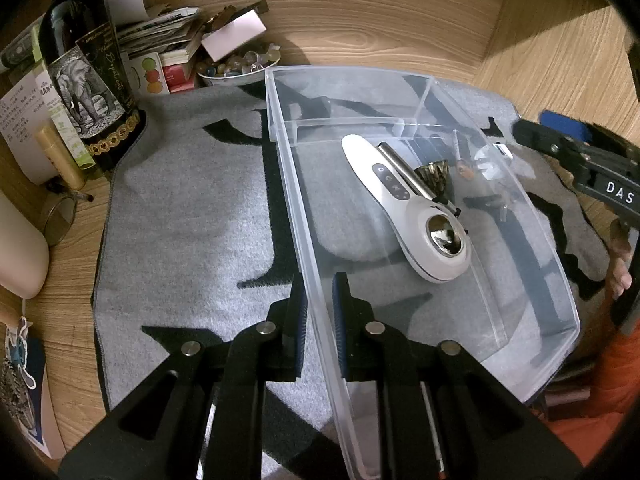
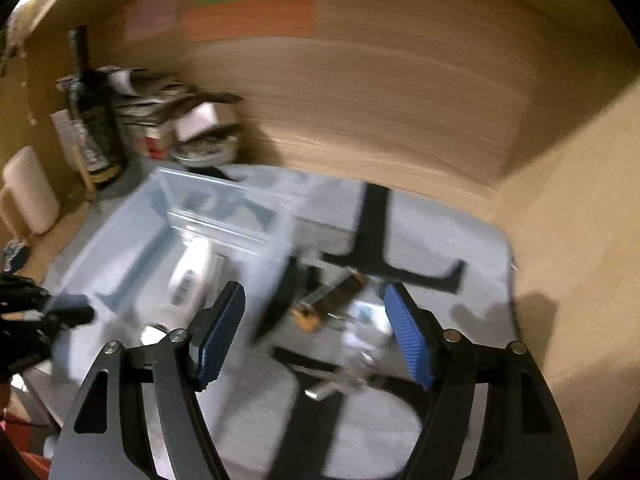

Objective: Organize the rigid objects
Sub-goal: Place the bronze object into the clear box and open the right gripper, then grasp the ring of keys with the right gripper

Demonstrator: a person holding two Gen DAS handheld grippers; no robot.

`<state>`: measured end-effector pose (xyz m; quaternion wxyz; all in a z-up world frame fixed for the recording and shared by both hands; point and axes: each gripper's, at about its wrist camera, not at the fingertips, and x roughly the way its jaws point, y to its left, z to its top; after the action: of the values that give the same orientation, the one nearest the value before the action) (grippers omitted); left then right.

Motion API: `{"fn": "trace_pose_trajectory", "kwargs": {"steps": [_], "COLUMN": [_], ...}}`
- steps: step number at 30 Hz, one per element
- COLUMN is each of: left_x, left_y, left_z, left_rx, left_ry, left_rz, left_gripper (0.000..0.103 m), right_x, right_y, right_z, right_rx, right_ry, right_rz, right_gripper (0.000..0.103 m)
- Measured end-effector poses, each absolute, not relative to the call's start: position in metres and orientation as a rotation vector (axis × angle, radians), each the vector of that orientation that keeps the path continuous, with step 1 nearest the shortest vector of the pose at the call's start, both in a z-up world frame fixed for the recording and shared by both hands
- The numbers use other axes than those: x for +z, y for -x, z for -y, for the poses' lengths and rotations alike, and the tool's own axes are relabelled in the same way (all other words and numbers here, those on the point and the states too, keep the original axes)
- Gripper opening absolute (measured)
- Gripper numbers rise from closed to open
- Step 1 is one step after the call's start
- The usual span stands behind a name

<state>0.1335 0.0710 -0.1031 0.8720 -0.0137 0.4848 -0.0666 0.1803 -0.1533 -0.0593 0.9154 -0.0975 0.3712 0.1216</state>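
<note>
Left gripper (image 1: pixel 320 320) clamped tight; right gripper (image 2: pixel 316 336) seemingly spread, nothing between.

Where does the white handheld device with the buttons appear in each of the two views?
Left wrist view: the white handheld device lies inside the clear plastic bin, right of centre.
Right wrist view: blurred, the device lies in the bin, left of centre.
Shared landmark: the dark wine bottle at upper left.

The grey mat (image 1: pixel 192 216) left of the clear bin (image 1: pixel 520 240) lies free. A dark bottle (image 1: pixel 86 76), papers (image 1: pixel 160 28) and a bowl (image 1: pixel 236 74) crowd the far left corner. Wooden walls (image 1: pixel 360 12) close the back and right.
</note>
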Motion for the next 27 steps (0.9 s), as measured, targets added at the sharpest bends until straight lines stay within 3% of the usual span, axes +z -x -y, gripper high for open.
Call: {"fn": "trace_pose_trajectory", "kwargs": {"steps": [14,27], "left_x": [-0.104,-0.104], "left_y": [-0.134,-0.133], "left_z": [-0.071,-0.070], "left_rx": [-0.139,-0.140], "left_ry": [0.028,0.030], "left_rz": [-1.013,-1.016], "left_gripper": [0.013,0.013], "right_x": [-0.121,-0.137], "right_y": [-0.183,-0.199], "right_z": [0.195,0.167], "right_rx": [0.213,0.261], "right_ry": [0.074,0.090], "right_rz": [-0.985,-1.024], "right_gripper": [0.070,0.070]}}
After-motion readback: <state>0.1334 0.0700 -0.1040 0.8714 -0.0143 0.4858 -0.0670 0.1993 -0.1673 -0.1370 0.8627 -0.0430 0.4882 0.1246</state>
